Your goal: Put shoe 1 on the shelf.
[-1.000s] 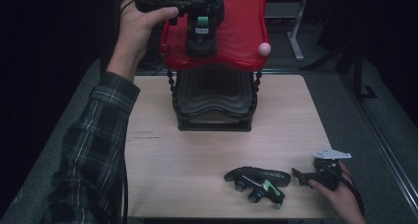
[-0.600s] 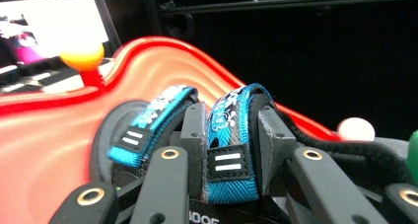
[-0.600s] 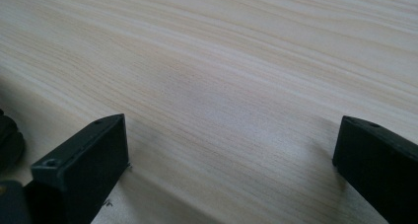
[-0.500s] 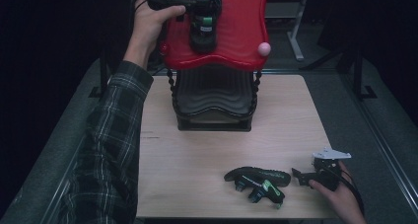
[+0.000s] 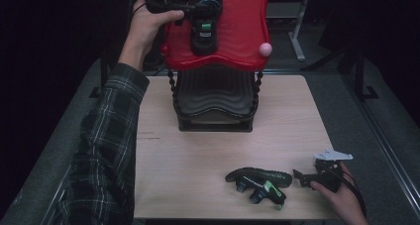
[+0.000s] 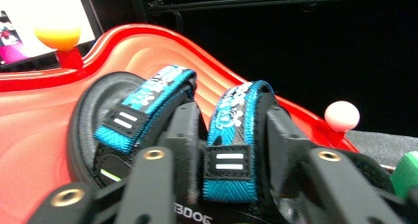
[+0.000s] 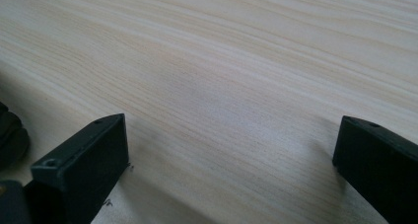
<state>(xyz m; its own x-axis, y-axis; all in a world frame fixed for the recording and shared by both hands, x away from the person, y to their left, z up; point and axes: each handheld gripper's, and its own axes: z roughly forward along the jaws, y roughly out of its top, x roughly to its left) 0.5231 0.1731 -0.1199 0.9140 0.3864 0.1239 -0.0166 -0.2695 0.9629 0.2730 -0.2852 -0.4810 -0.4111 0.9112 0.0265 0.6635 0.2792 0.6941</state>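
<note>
Two sandals: one (image 5: 204, 29) between the left hand-held gripper's (image 5: 195, 9) loosening jaws, one (image 5: 257, 182) beside the spread right hand-held gripper (image 5: 303, 176).

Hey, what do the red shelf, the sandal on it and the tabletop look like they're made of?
Red shelf: likely moulded plastic, glossy; light glints along its ribbed surface.
Sandal: woven fabric straps in blue and black with visible weave and stitched tabs; the dark sole looks like matte rubber or foam, though that is hard to tell.
Tabletop: pale wood or wood-look laminate, matte, with fine straight grain lines.
</note>
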